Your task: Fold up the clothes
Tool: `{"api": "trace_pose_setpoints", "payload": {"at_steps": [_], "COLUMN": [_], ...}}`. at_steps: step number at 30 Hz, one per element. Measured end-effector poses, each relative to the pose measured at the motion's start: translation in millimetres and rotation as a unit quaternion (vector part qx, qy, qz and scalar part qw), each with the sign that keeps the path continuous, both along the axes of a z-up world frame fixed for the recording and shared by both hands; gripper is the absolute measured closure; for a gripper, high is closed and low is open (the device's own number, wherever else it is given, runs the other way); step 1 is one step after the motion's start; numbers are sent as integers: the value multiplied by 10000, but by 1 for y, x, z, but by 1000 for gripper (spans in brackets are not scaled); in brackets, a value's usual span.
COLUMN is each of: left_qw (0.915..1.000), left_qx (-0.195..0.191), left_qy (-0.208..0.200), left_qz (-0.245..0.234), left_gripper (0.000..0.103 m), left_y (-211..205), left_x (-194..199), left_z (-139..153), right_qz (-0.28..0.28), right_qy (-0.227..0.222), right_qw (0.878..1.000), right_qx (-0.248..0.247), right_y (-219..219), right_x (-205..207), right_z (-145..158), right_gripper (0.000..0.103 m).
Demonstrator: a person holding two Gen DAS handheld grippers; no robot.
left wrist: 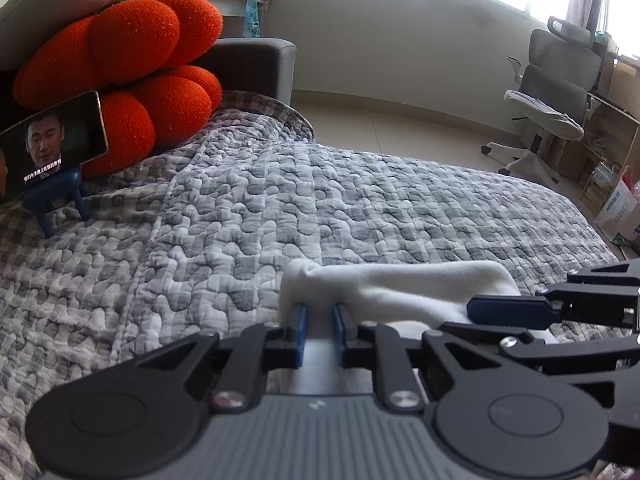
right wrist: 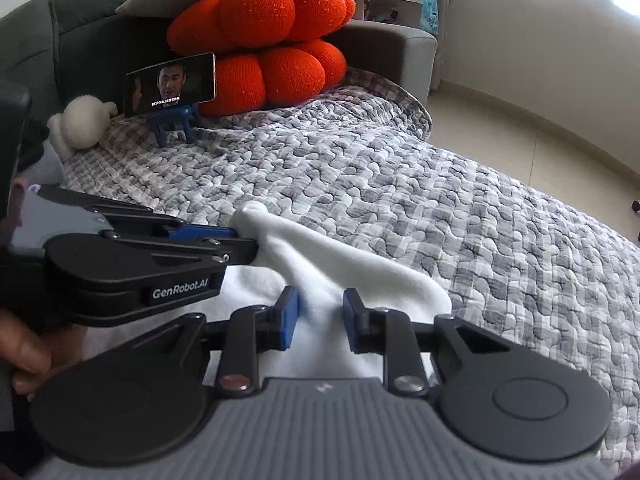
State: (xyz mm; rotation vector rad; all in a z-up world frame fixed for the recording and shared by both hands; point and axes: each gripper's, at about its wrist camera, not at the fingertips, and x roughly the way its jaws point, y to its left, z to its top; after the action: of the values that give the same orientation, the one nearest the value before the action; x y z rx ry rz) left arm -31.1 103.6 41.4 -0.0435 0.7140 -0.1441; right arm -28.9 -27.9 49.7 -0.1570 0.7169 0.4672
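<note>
White garment on the quilted bed, its raised fold running left to right, nearer the viewer than the phone stand. Left gripper, narrowly parted, has the fold's left end between its fingers. Right gripper, wider apart, straddles cloth at the right; grip uncertain.
</note>
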Motion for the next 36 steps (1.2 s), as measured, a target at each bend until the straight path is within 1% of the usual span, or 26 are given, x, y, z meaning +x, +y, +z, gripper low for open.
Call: {"api": "trace_pose_setpoints", "payload": {"at_steps": [6, 8, 9, 12, 16, 19, 21, 24, 26, 27, 30, 35, 36], "left_qw": [10000, 9999, 9999, 9999, 9999, 9996, 9993, 9979, 9972, 9972, 9981, 9991, 9992], "left_qx": [-83, -97, -104, -119, -120, -225, -297, -566, -714, -716, -563, -385, -357], "left_qy": [28, 36, 41, 51, 26, -65, -128, -226, -106, -27, 26, -33, -43], "left_qz": [10, 14, 16, 15, 40, 127, 188, 200, 204, 231, 256, 201, 190], "left_gripper": [87, 87, 87, 87, 86, 86, 83, 82, 82, 81, 79, 79, 79], "left_y": [3, 3, 4, 4, 3, 7, 9, 20, 25, 25, 21, 18, 18], "left_x": [1, 2, 2, 3, 0, -7, -13, -26, -28, -27, -22, -23, -23], "left_z": [0, 0, -1, -1, 0, 4, 8, 10, 5, 2, 0, -1, -1], "right_qz": [22, 86, 110, 64, 33, 42, 50, 49, 55, 58, 65, -144, -211], "right_qy": [-137, -196, -177, 129, 175, 149, 133, 144, 111, 91, 9, -76, -103], "right_qw": [9998, 9994, 9992, 9998, 9998, 9999, 9999, 9999, 9999, 9999, 10000, 9989, 9988], "right_qx": [115, 272, 327, 111, 56, -8, -31, -16, -40, -55, -29, 431, 436], "right_y": [-5, -10, -12, -11, -8, -6, -6, -8, -8, -7, -8, -24, -26], "right_x": [-7, -13, -15, -10, -5, -6, -7, -7, -8, -8, -9, -6, -5], "right_z": [7, 12, 13, 1, -2, -1, -1, 0, 0, 0, 1, 10, 11], "right_gripper": [77, 77, 77, 78, 78, 78, 78, 78, 78, 78, 78, 78, 78]}}
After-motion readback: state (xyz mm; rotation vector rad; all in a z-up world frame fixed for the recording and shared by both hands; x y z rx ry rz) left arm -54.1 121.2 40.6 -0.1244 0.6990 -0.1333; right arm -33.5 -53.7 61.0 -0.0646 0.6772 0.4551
